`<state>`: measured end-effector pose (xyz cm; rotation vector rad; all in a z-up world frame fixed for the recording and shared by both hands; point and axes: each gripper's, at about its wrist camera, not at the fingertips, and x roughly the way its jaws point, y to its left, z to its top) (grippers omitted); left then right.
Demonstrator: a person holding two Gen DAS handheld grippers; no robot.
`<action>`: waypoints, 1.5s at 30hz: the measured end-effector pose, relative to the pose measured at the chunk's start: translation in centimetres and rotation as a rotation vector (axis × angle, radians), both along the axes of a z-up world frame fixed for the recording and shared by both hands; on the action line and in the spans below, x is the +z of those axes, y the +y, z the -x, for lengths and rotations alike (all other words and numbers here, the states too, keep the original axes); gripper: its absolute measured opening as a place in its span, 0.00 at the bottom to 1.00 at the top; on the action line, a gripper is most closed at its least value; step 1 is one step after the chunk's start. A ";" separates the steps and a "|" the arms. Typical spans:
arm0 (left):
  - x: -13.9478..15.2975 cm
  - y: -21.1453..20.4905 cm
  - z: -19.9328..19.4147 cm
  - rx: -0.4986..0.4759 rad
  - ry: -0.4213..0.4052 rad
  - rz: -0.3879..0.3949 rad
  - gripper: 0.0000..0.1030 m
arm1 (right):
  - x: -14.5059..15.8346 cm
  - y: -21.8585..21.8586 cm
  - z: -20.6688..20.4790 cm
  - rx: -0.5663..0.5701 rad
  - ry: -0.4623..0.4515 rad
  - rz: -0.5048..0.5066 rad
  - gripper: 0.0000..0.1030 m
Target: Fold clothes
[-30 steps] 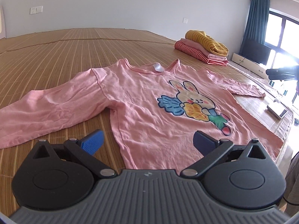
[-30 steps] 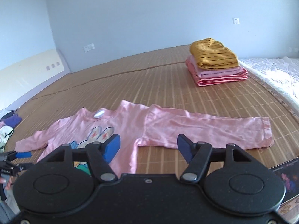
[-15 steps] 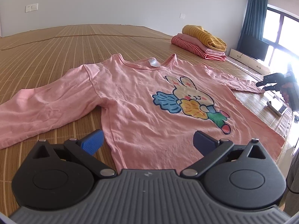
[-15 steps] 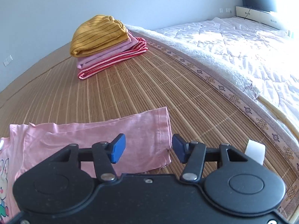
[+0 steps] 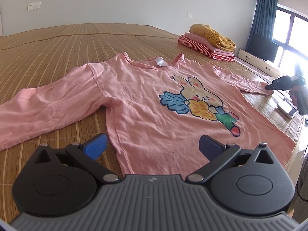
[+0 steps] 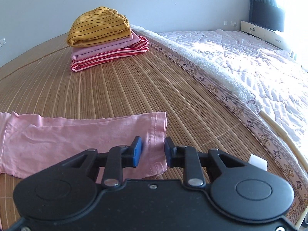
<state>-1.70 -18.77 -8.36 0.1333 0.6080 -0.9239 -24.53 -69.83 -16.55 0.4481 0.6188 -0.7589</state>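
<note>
Your left hand-held gripper (image 5: 152, 144) hangs released over the bottom edge of the pink shirt (image 5: 154, 100), its blue fingers (image 5: 95, 146) spread wide. One finger sits over the bamboo mat (image 5: 57, 57) just beside the shirt's side seam and the other over the fabric near the hem. You cannot tell from this view whether the fingertips touch the cloth.

The shirt lies flat and face up on the mat, rabbit print (image 5: 200, 100) showing, neck label away from you. The sleeve on the left of that view stretches out across the mat. The far sleeve runs out to the right, where your right hand-held gripper (image 5: 269, 87) meets its cuff.

From the right wrist view, your right hand-held gripper (image 6: 153, 150) has its fingers narrowed to either side of the sleeve cuff (image 6: 156, 132), with the stitched hem band between them. A small gap shows on each side of the cloth, so it is not clenched on the cuff. The sleeve (image 6: 67, 134) lies flat on the mat, running off to the left.

Farther along the mat sits a stack of folded clothes (image 6: 104, 40), a yellow striped one on top, pink in the middle, red-striped at the bottom, well apart from the shirt. A white quilt (image 6: 250, 61) covers the bed beside the mat's patterned border.
</note>
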 end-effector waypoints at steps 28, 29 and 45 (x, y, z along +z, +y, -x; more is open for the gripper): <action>4.6 -2.1 -5.2 0.164 0.057 0.181 1.00 | 6.6 13.2 -7.5 0.437 -0.265 0.150 0.05; 4.5 -2.1 -5.1 0.158 0.058 0.181 1.00 | 6.6 13.7 -7.9 0.454 -0.265 0.151 0.05; 2.4 -2.4 -3.9 0.017 0.239 0.298 1.00 | 3.6 22.4 -14.2 0.689 -0.277 0.054 0.05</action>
